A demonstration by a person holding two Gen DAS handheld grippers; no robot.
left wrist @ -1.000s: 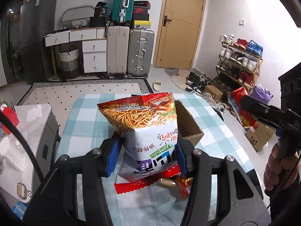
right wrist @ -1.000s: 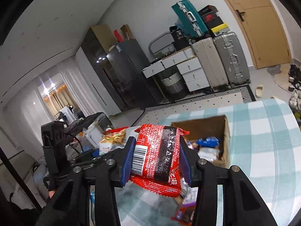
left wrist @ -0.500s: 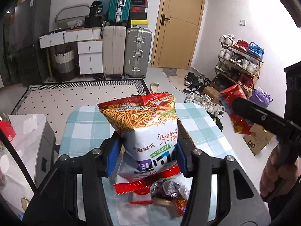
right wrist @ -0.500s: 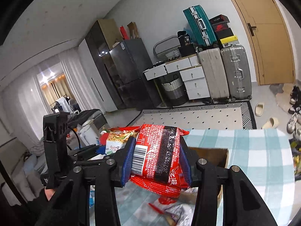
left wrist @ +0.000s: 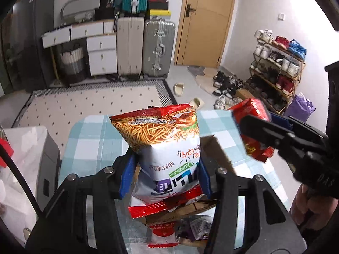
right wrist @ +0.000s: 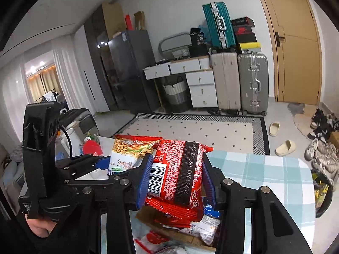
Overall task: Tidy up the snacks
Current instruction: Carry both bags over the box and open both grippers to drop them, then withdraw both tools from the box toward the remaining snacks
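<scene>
My left gripper (left wrist: 165, 167) is shut on a big white and orange bag of fried noodle snack (left wrist: 167, 146) and holds it upright above the table. My right gripper (right wrist: 175, 175) is shut on a red noodle packet (right wrist: 178, 169), also held in the air. Each shows in the other's view: the right gripper with the red packet (left wrist: 254, 131) at the right, the left gripper with the big bag (right wrist: 129, 152) at the left. A brown cardboard box (left wrist: 218, 152) sits below on the checked tablecloth (left wrist: 89, 144). Several loose snack packets (left wrist: 186, 230) lie under the grippers.
A grey appliance (left wrist: 48, 163) stands left of the table. Suitcases (left wrist: 146, 46), white drawers (left wrist: 101, 57) and a fridge (right wrist: 129, 69) line the far wall. A shoe rack (left wrist: 277, 67) stands at the right. A patterned rug (right wrist: 190, 129) covers the floor.
Both grippers have risen and tilted up with their packets still held. The right gripper has moved closer to the left one. The cardboard box now sits lower in both views.
</scene>
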